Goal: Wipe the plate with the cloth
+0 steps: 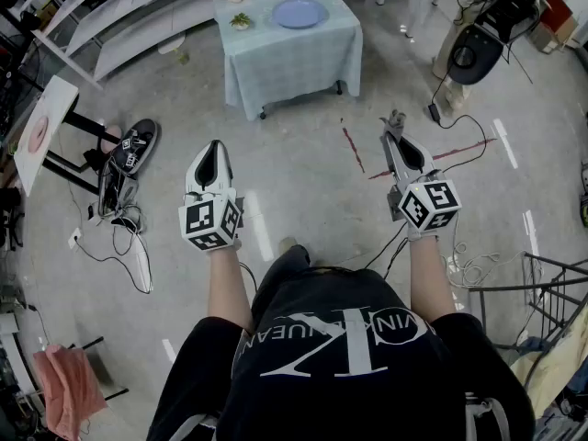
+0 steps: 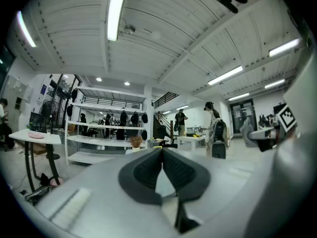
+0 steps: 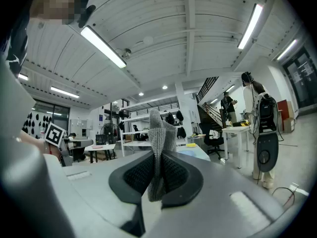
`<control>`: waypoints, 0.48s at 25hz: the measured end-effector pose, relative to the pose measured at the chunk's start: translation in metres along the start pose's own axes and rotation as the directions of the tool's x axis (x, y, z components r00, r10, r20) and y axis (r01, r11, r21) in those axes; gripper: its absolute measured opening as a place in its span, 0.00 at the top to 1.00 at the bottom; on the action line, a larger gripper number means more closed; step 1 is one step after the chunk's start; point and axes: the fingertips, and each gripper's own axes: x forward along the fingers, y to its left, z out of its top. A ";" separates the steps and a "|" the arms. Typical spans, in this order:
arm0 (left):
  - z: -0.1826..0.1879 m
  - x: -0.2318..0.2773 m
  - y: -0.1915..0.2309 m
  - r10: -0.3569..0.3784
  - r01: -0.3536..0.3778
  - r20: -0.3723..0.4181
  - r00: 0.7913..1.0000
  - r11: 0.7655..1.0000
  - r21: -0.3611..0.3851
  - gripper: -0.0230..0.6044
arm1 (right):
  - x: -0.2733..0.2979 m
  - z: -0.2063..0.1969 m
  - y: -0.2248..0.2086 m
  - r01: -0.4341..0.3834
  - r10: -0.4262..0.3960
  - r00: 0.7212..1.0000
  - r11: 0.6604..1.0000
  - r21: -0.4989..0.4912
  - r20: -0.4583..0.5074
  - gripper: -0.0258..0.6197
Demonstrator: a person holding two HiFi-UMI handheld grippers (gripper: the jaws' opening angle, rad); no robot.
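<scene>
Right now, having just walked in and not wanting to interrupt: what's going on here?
A person stands holding a gripper in each hand. The right gripper pinches a grey cloth between its fingers; the left gripper is shut on nothing. The blue plate sits on the table some way ahead, so wiping has not started.

Place: I am in a lab or workshop | bare floor (image 1: pixel 303 191), loose cables (image 1: pixel 118 220) | open shelves (image 2: pixel 106 126), strip lights (image 2: pixel 115 9), worktables (image 2: pixel 34 137)
</scene>
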 end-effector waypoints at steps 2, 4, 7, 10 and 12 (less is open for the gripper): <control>-0.003 -0.006 -0.010 -0.007 0.007 -0.010 1.000 1.000 0.001 0.96 | -0.013 -0.003 -0.004 0.007 -0.007 1.000 1.000 0.006 -0.007 0.91; -0.002 -0.006 -0.015 -0.015 0.015 -0.016 1.000 1.000 0.005 0.96 | -0.018 -0.003 -0.008 0.014 -0.014 1.000 1.000 0.010 -0.010 0.91; 0.004 0.001 -0.018 -0.028 0.028 -0.010 1.000 1.000 0.009 0.96 | -0.016 0.001 -0.012 0.019 -0.019 1.000 1.000 0.007 -0.004 0.91; 0.009 0.006 -0.022 -0.033 0.033 0.003 0.999 0.999 0.009 0.96 | -0.015 0.003 -0.014 0.015 -0.015 1.000 1.000 0.001 -0.004 0.91; 0.014 0.009 -0.026 -0.036 0.036 0.015 0.999 0.999 0.012 0.96 | -0.014 0.004 -0.015 0.005 -0.005 1.000 1.000 -0.008 -0.006 0.91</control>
